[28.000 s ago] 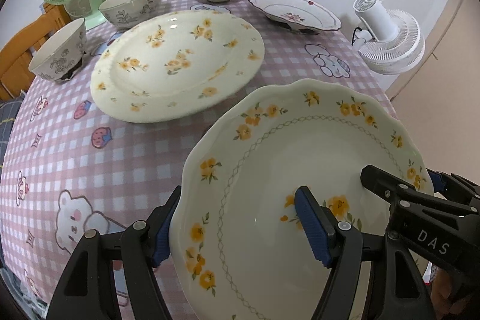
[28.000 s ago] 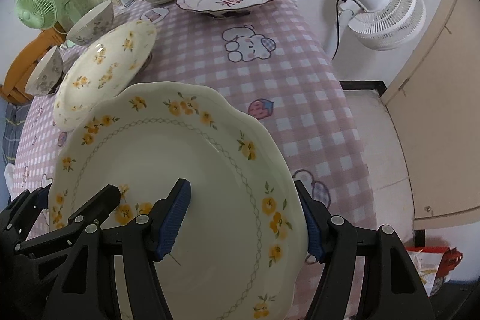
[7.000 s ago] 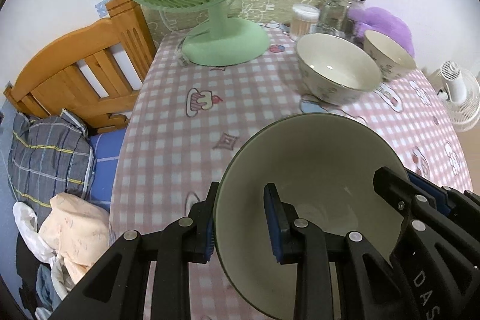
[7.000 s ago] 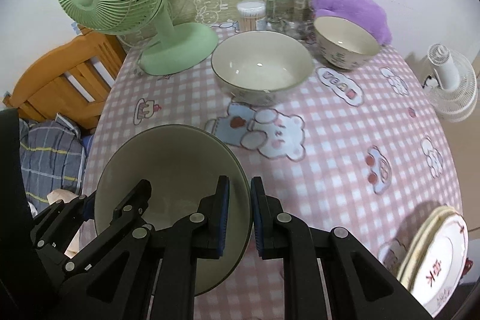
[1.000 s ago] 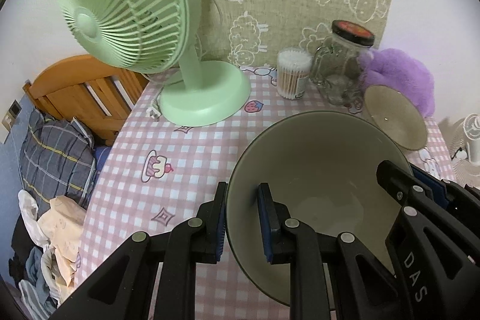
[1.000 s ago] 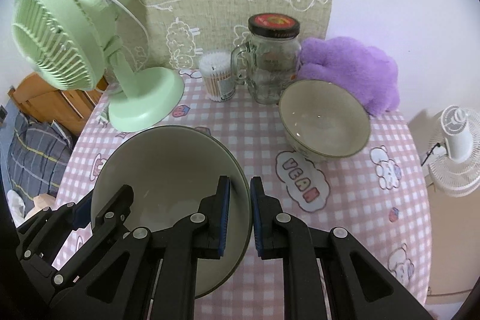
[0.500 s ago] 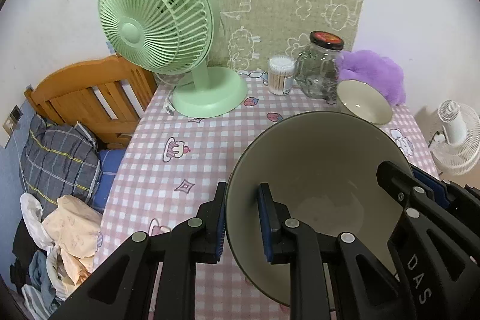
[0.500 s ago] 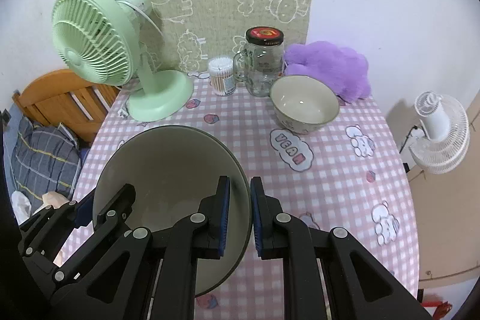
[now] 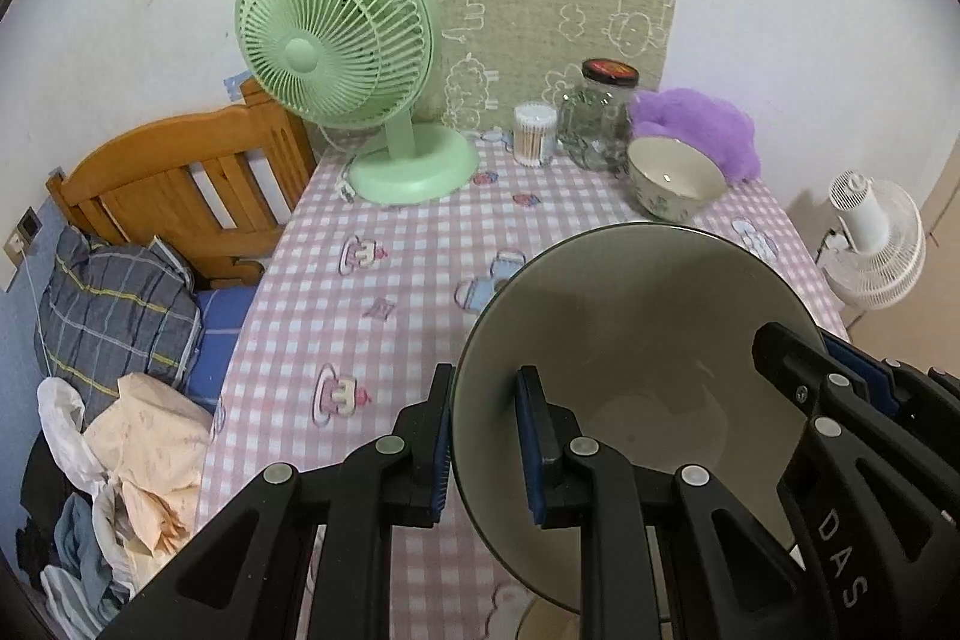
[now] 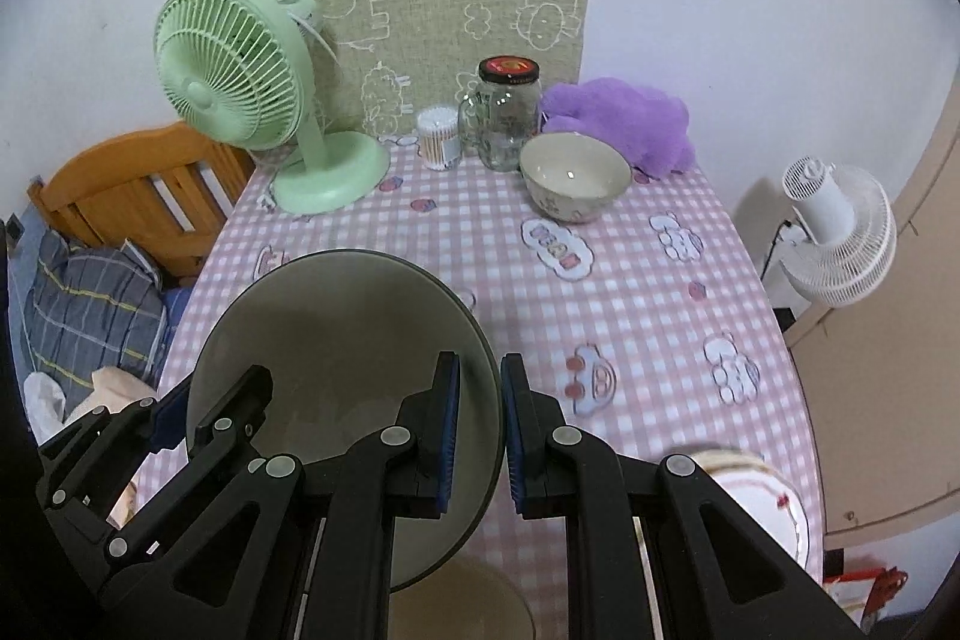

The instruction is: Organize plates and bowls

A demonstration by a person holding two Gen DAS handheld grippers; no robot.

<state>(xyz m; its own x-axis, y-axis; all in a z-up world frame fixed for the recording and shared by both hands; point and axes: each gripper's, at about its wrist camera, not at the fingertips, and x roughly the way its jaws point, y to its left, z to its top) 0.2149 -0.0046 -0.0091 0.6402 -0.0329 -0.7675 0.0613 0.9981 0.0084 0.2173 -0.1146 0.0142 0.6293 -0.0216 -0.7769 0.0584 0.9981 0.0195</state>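
Note:
A large pale bowl with a dark rim hangs above the pink checked table, held from both sides. My left gripper is shut on its left rim, one pad inside and one outside. My right gripper is shut on the opposite rim. A smaller patterned bowl stands at the back of the table. Under the held bowl, at the bottom edge, part of another cream bowl shows. A stack of plates lies at the near right.
A green fan, a tub of cotton swabs, a glass jar and a purple plush line the back edge. A white fan stands on the floor at right. A wooden bed frame and clothes lie left.
Both grippers have drawn back and up from the back of the table with the bowl between them. The fan, jar and small bowl now look farther; the plate stack has come into view.

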